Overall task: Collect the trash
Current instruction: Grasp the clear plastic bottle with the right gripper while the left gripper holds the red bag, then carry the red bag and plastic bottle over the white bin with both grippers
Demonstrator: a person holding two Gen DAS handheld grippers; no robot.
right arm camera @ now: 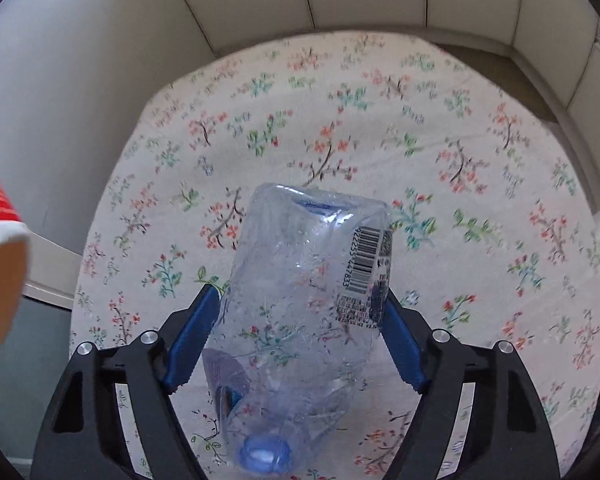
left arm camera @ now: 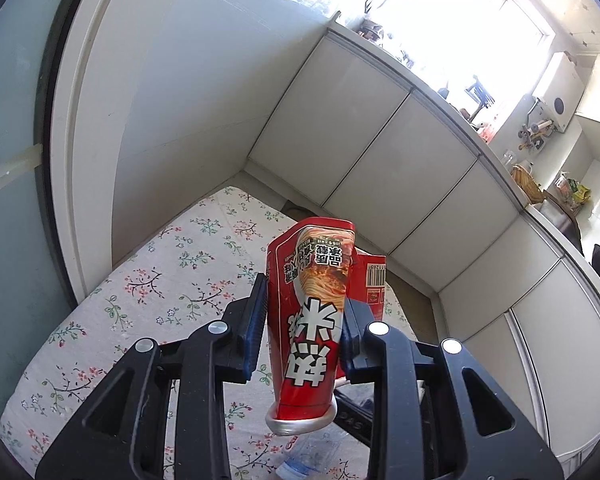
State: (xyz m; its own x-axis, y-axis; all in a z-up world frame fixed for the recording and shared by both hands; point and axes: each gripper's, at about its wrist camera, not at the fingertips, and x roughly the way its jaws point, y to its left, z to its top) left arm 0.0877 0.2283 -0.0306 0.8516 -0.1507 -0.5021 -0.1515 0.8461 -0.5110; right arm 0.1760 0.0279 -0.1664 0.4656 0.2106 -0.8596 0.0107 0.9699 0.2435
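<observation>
Crushed bottle [right arm camera: 300, 312] sits between right claw [right arm camera: 300, 320] pads.

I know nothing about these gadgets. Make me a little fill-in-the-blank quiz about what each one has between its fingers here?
1. The left gripper is clamped on a crushed ____ paper noodle cup.
2. Between the right gripper's fingers is a clear plastic ____, crumpled.
3. That item's cap is coloured ____.
4. Beneath both lies a cloth printed with ____.

Missing words: red; bottle; blue; flowers

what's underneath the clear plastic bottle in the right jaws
The floral tablecloth shows through the crushed clear bottle; its label hides a small patch.
</observation>
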